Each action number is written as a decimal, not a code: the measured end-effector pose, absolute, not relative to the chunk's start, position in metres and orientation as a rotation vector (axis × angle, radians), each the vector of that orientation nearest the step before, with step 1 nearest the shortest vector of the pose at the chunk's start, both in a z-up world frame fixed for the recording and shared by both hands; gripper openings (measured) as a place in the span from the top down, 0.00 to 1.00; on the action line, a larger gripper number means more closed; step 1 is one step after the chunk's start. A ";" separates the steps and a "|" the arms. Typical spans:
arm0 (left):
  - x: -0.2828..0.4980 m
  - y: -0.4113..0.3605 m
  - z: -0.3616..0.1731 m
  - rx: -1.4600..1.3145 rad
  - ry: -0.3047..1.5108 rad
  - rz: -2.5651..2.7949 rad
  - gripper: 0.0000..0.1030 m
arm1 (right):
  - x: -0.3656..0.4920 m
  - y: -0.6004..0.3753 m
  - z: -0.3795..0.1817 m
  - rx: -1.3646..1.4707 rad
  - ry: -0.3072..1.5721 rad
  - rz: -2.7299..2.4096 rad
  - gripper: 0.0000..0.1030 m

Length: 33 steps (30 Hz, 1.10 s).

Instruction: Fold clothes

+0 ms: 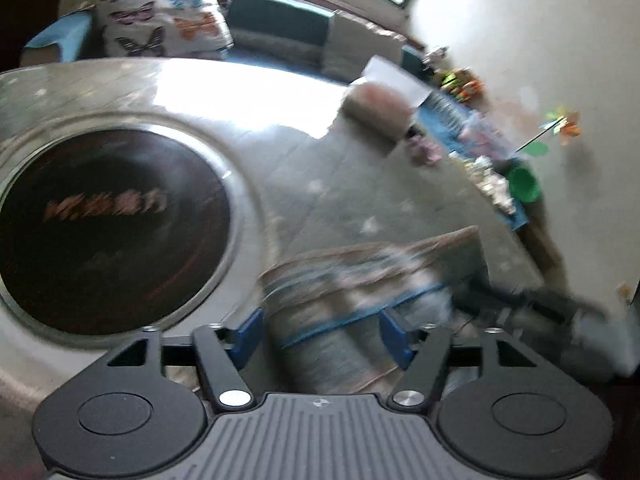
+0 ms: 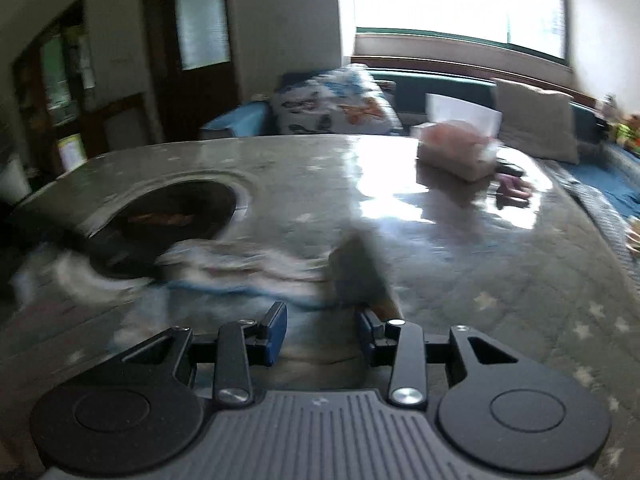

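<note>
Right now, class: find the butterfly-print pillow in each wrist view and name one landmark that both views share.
Left wrist: butterfly pillow sits upper left, beyond the table's far edge.
Right wrist: butterfly pillow sits upper centre, behind the table.
Shared landmark: the dark round inset in the tabletop.

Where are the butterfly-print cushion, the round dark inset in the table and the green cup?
Butterfly-print cushion (image 2: 336,100), right wrist view, middle of its printed face.
Round dark inset (image 1: 108,232), left wrist view, its centre.
Green cup (image 1: 524,184), left wrist view, its rim.
</note>
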State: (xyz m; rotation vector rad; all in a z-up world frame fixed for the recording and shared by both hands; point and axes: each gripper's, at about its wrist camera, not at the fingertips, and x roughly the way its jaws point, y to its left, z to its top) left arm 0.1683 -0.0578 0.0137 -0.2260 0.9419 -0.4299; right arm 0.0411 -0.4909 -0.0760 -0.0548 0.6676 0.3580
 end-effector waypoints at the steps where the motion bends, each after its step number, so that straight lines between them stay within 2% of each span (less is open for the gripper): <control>1: 0.167 -0.057 0.011 -0.224 0.948 -0.423 0.25 | 0.045 -0.496 -0.076 -0.043 0.670 0.330 0.63; 8: 0.146 -0.058 0.003 -0.199 0.934 -0.403 0.26 | 0.030 -0.535 -0.070 0.042 0.685 0.268 0.58; 10: 0.141 -0.061 0.002 -0.196 0.931 -0.412 0.31 | 0.023 -0.546 -0.076 0.084 0.722 0.265 0.58; 13: 0.137 -0.067 0.001 -0.180 0.927 -0.428 0.44 | 0.014 -0.557 -0.088 0.150 0.770 0.266 0.59; 14: 0.138 -0.067 0.001 -0.185 0.931 -0.431 0.58 | 0.010 -0.558 -0.089 0.174 0.777 0.272 0.59; 15: 0.141 -0.068 0.000 -0.192 0.937 -0.434 0.69 | 0.008 -0.559 -0.091 0.196 0.783 0.281 0.64; 16: 0.143 -0.069 -0.001 -0.199 0.942 -0.436 0.74 | 0.007 -0.558 -0.092 0.214 0.789 0.290 0.71; 18: 0.146 -0.065 -0.001 -0.208 0.941 -0.427 0.85 | 0.008 -0.552 -0.094 0.238 0.796 0.306 0.76; 21: 0.149 -0.055 0.002 -0.199 0.920 -0.397 0.88 | 0.011 -0.539 -0.096 0.255 0.792 0.323 0.78; 28: 0.171 -0.016 0.004 -0.176 0.891 -0.289 0.88 | 0.035 -0.503 -0.100 0.320 0.795 0.414 0.78; 31: 0.167 -0.002 0.010 -0.157 0.879 -0.287 0.83 | 0.039 -0.492 -0.095 0.313 0.794 0.441 0.77; 32: 0.162 0.000 0.013 -0.137 0.866 -0.288 0.79 | 0.039 -0.491 -0.091 0.306 0.789 0.446 0.77; 33: 0.156 0.002 0.016 -0.120 0.854 -0.298 0.67 | 0.037 -0.491 -0.088 0.298 0.785 0.446 0.77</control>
